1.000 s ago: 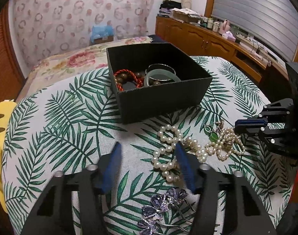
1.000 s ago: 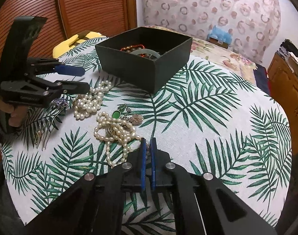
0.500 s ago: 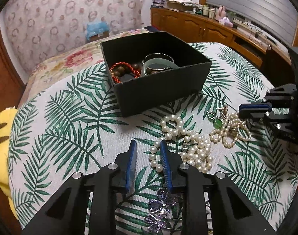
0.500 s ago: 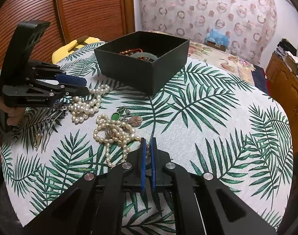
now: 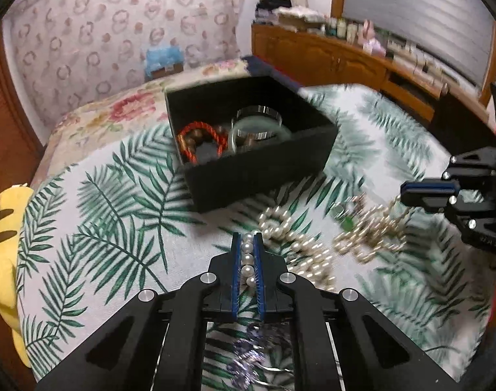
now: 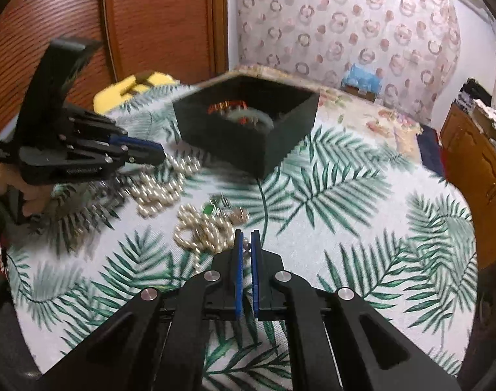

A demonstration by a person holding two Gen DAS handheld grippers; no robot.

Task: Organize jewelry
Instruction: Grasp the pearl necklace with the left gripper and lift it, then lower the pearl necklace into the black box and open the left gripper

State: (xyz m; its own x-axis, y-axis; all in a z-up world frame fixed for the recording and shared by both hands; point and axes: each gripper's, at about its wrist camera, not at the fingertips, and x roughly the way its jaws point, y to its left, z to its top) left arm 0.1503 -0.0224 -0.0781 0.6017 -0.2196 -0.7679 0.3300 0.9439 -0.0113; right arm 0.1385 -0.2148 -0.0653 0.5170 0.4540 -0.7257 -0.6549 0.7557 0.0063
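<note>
My left gripper (image 5: pixel 247 238) is shut on a strand of large white pearls (image 5: pixel 293 238), with several beads lined up between its blue pads. In the right wrist view the left gripper (image 6: pixel 158 154) sits low over the same pearls (image 6: pixel 159 192). My right gripper (image 6: pixel 247 238) is shut, and a thin silvery bit of the small-pearl necklace (image 6: pixel 202 228) shows between its pads. It appears at the right edge of the left view as well, right gripper (image 5: pixel 411 192) just above that necklace (image 5: pixel 368 234). Behind stands the black box (image 5: pixel 264 176), holding a red cord bracelet (image 5: pixel 199 130) and bangles.
A green pendant (image 5: pixel 347 224) lies by the small pearls. A purple hair comb (image 5: pixel 248 358) is under my left gripper. Something yellow (image 5: pixel 3 228) sits off the table's left edge. A floral bed and a wooden cabinet (image 5: pixel 345 62) stand behind the leaf-print tablecloth.
My left gripper's jaws have closed from wide apart onto the large pearl strand. My right gripper has stayed shut and risen slightly above the small-pearl necklace.
</note>
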